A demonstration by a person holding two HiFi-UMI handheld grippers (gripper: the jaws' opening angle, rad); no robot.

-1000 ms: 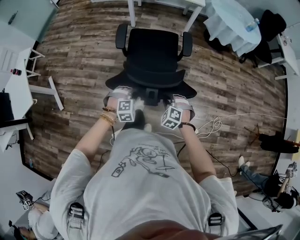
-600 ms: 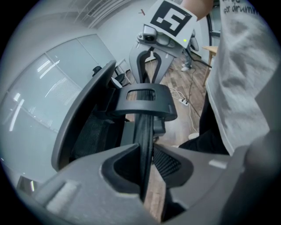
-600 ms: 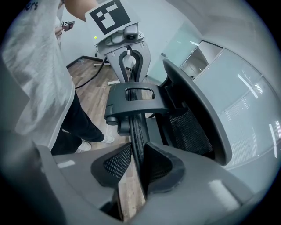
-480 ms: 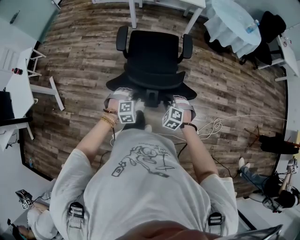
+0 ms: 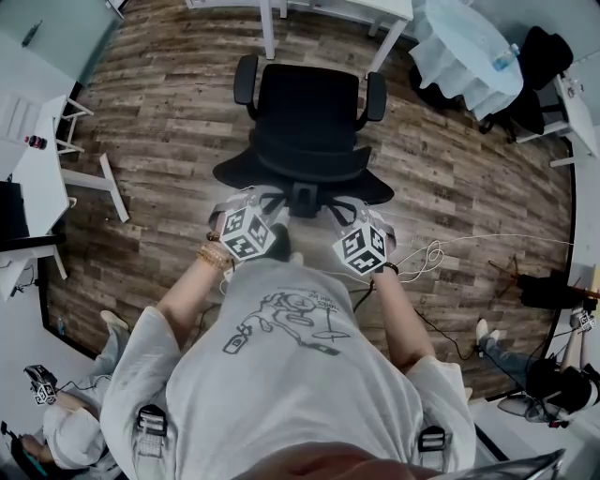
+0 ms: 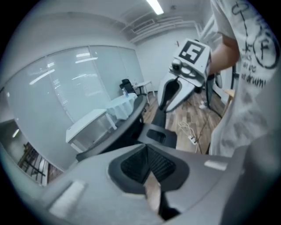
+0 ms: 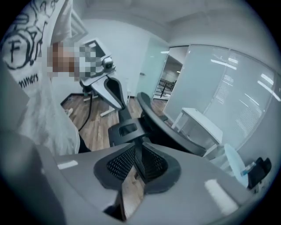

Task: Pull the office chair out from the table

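Observation:
The black office chair [image 5: 309, 103] stands on the wood floor, away from the white table [image 5: 384, 28] at the top edge. Its backrest [image 5: 302, 173] faces me. My left gripper [image 5: 251, 202] and right gripper [image 5: 343, 206] hover just behind the backrest and touch nothing. In the left gripper view the left gripper [image 6: 147, 163] is closing, its pads together on nothing, with the chair's back [image 6: 127, 125] beyond. In the right gripper view the right gripper [image 7: 135, 165] is closing to a narrow empty gap, with the backrest [image 7: 162, 127] ahead.
A round table with a white cloth [image 5: 464, 47] stands at the upper right, beside a dark chair [image 5: 544, 47]. A white desk [image 5: 19, 169] lies along the left. A white cable [image 5: 427, 251] trails on the floor at the right. People sit at the lower corners.
Both grippers have come up off the chair's backrest toward me and rolled outward, and their jaws have drawn together. The chair has stayed where it was.

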